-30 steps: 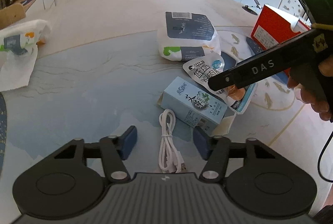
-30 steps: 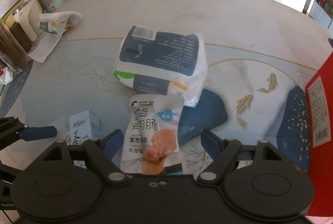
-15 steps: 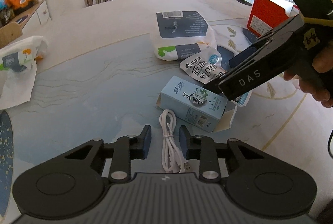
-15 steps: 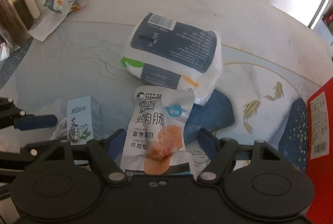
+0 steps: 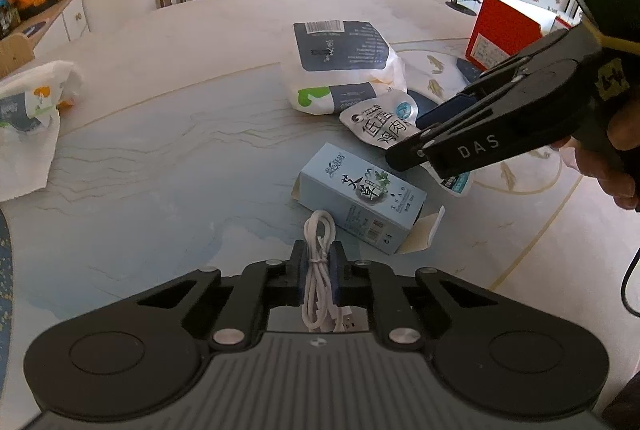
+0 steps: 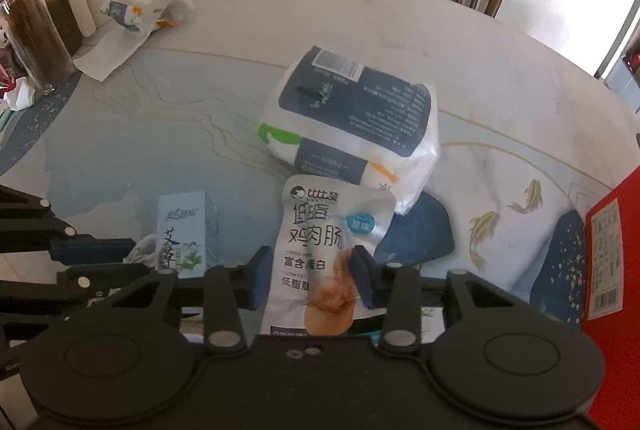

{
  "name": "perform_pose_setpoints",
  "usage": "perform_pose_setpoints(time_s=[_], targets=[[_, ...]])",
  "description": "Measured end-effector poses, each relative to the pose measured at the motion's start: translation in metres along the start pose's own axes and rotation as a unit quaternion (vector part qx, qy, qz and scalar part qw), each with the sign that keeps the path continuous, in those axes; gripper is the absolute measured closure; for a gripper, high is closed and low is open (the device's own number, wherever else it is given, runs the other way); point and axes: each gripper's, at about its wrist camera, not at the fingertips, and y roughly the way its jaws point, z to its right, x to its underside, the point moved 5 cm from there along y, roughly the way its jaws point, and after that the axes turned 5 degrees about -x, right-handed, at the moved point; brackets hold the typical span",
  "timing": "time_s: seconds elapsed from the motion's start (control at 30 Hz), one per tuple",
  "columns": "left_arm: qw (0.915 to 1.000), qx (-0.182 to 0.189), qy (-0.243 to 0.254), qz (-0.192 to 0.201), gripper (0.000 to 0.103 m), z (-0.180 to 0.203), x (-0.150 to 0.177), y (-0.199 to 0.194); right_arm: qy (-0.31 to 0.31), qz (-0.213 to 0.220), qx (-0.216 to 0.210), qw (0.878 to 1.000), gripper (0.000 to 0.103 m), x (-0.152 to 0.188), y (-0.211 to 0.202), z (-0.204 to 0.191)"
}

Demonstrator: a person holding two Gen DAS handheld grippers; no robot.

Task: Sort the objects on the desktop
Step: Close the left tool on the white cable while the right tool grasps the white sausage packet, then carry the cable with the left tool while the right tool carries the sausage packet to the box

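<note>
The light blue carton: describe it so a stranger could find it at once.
On the round table, look just in front of the big white tissue pack. The light blue carton lies flat between the silver sausage pouch and the white cable; it alone is a box with an open end flap.

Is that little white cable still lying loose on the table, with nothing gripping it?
No, the left gripper has its two blue pads pressed against either side of the bundled white cable.

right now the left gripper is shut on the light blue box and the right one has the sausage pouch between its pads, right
Not quite. The left gripper is shut on the white usb cable, not the light blue box, as the left wrist view shows. The right gripper is closing with the sausage pouch between its pads.
</note>
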Motion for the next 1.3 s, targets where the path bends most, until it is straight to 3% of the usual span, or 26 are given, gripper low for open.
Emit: perform_pose_setpoints(time_s=[0.27, 0.4, 0.8, 1.03, 1.3], targets=[[0.9998, 0.011, -0.016, -0.002, 0.093, -0.004, 0.0, -0.001, 0.006, -0.005, 0.0, 1.0, 0.057, 0.004, 0.0, 0.007], [0.9998, 0.01, -0.014, -0.002, 0.093, -0.003, -0.001, 0.0, 0.026, -0.002, 0.0, 1.0, 0.031, -0.001, 0.004, 0.014], [0.9998, 0.011, -0.015, -0.002, 0.093, -0.002, -0.003, 0.001, 0.054, -0.006, -0.006, 0.999, 0.031, -0.01, 0.023, 0.019], [0.9998, 0.014, -0.017, -0.003, 0.093, -0.002, -0.004, 0.003, 0.052, 0.005, -0.001, 0.999, 0.052, -0.011, 0.021, 0.021], [0.9997, 0.015, -0.02, -0.005, 0.093, -0.001, -0.005, 0.004, 0.073, 0.016, -0.007, 0.997, 0.059, -0.007, 0.011, 0.028]])
